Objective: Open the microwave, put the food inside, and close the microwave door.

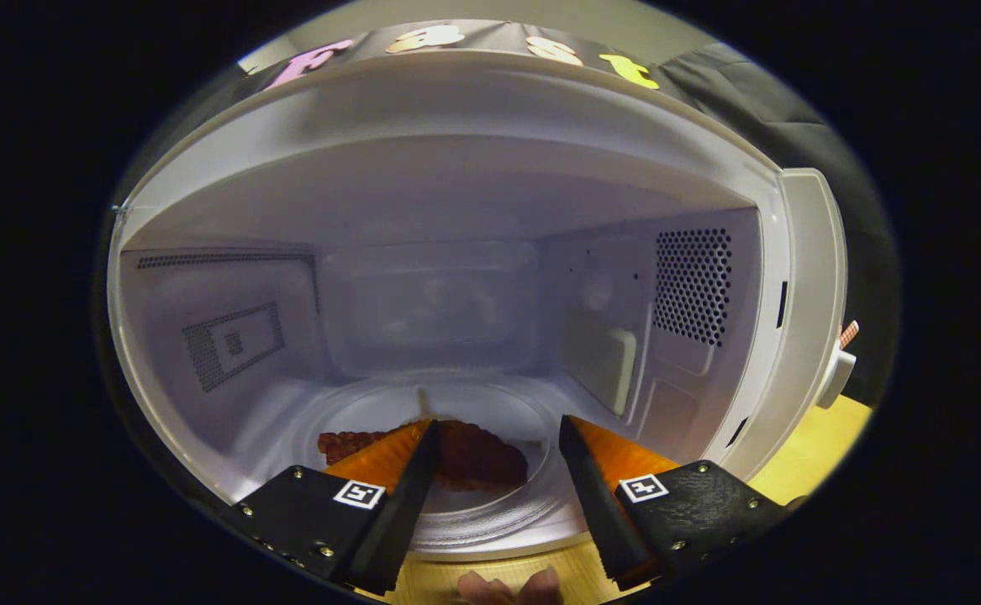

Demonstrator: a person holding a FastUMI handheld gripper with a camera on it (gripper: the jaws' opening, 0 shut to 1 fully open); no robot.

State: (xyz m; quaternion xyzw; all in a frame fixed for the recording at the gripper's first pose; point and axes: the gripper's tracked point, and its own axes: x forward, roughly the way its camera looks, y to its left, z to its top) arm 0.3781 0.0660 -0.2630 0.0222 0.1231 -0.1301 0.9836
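The gripper (497, 437) reaches into the open microwave (456, 168), fingers spread apart, the food (477, 458) lying on the turntable (490, 512) between them.

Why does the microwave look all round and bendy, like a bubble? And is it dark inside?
In the gripper view the fisheye lens bends the straight edges of the microwave into curves. Inside, the light is dim and even, with soft reflections on the back wall. The food on the glass plate looks sharp, lying between the open tongs.
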